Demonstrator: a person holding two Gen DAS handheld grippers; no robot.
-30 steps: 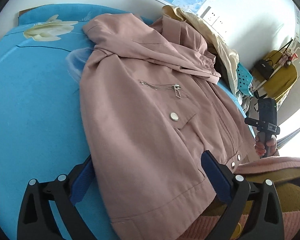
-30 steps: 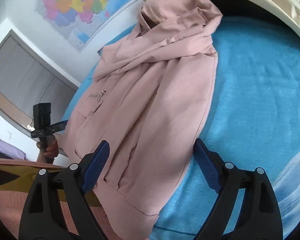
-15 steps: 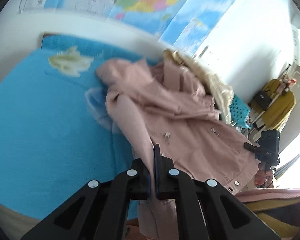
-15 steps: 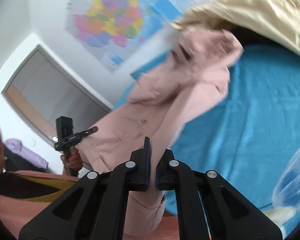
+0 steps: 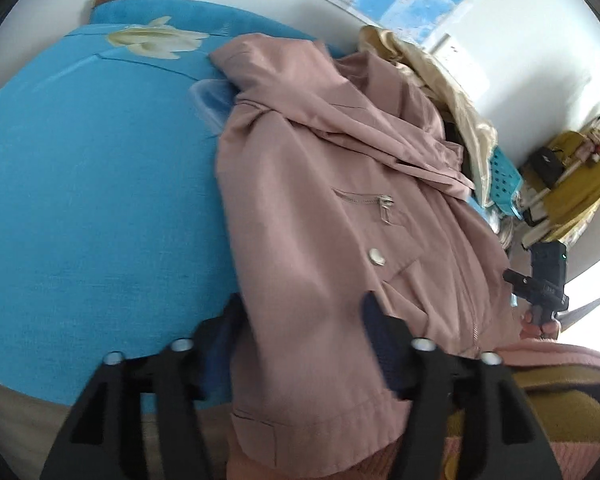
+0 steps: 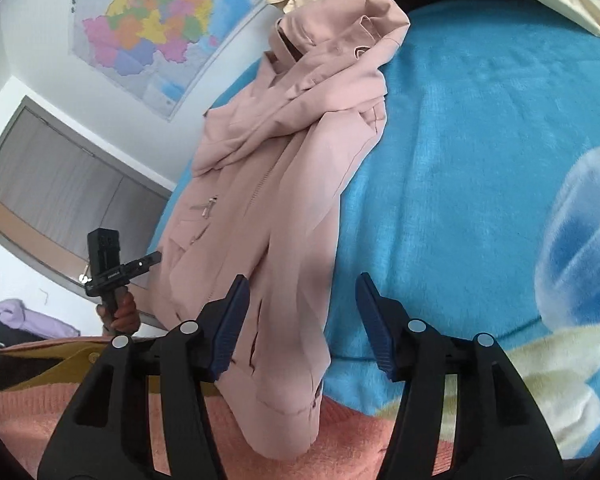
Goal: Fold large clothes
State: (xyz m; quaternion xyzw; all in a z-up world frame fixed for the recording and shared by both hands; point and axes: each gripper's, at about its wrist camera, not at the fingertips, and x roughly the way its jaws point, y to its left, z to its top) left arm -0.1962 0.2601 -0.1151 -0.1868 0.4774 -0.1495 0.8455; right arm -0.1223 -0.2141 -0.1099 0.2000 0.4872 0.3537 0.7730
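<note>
blue blanket [image 5: 80,200] under pink jacket [image 5: 320,208], cream cloth [image 5: 440,80] beside

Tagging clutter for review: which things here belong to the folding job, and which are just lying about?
Job: dusty-pink zip jacket; left tool and right tool, jaws just reopened, straddling its hem.

Lying about: cream cloth, teal perforated basket, wall map.

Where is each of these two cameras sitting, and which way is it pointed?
Left wrist view: rides the left tool, angled down across the pink jacket on the blue blanket; its open fingers, which just opened, straddle the hem; the right tool and its hand show at right.
Right wrist view: rides the right tool, angled down along the jacket's other edge; fingers open, just opened; the left tool, hand and sweater show at left.
Shared: jacket, blanket, wall map.
</note>
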